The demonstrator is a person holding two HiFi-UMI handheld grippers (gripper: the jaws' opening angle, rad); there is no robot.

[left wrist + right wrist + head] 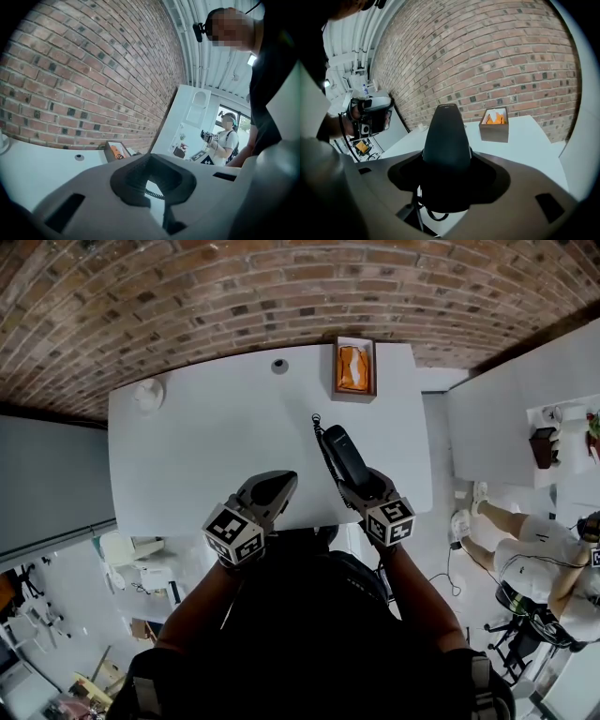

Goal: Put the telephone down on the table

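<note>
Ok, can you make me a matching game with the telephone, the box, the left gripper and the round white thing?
Things:
1 telephone
2 box
3 left gripper
4 round white thing

Places or states:
A holds nothing
B far left corner of the table
C clamped in the right gripper
D far table edge, something orange inside

Pairs: 1-C, 2-D, 3-A, 4-B

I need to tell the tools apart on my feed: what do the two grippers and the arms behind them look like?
The left gripper and right gripper match: tapered grey shells, jaws lined with dark pads. Each carries a white cube printed with black square markers. The person wears a dark top; the forearms are bare.
</note>
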